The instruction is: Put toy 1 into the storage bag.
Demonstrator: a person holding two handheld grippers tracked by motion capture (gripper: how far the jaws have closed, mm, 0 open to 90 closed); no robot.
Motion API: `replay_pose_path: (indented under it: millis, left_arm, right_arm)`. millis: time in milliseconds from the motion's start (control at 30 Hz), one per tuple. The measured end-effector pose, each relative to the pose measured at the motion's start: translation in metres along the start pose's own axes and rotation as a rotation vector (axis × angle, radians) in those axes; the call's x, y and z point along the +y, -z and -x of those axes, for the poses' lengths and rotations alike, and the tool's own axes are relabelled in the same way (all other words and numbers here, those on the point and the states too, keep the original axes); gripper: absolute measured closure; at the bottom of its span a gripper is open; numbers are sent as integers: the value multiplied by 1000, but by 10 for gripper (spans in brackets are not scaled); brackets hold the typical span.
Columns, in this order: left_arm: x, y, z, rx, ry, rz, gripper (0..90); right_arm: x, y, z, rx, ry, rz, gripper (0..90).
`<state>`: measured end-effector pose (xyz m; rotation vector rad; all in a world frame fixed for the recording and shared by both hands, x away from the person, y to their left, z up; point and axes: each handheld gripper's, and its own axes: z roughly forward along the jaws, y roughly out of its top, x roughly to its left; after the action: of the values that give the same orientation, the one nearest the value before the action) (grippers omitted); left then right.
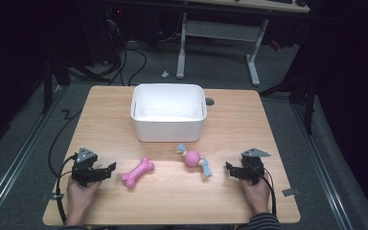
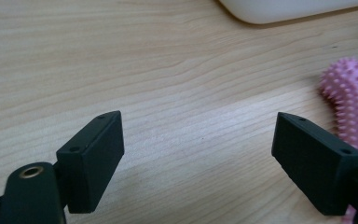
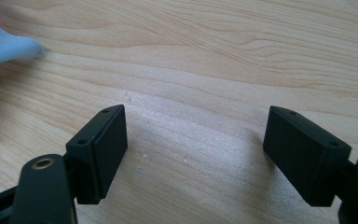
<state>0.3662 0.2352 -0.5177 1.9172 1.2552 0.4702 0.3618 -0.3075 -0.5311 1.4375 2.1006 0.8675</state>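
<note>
The pink bone toy [image 1: 137, 173] lies on the counter [image 1: 172, 196] in front of the white bin [image 1: 168, 113], just beside the left hand-held gripper [image 1: 109, 168], whose jaws gape wide and empty. The right hand-held gripper [image 1: 229, 168] is spread wide too, empty, near the rope ball toy [image 1: 193, 159].

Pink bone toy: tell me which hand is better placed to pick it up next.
Left, probably. The left gripper sits just beside the pink bone toy, jaws open and empty, the toy at its right jaw in its own view. The right gripper is beyond the rope ball toy.
</note>
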Motion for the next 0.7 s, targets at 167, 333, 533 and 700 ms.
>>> replay_pose_path:
  millis: [167,333,533,700]
  left_arm:
    - [5,7,4,-16,-8,14,182]
    - [11,11,14,-38,-41,1,185]
    - [16,11,29,-70,-82,-28,196]
    - [23,8,43,-94,-129,-55,235]
  right_arm:
    - [0,0,0,0,0,0,216]
    - [0,0,0,0,0,0,216]
    - [0,0,0,-1,0,0,216]
    - [0,0,0,0,0,0,216]
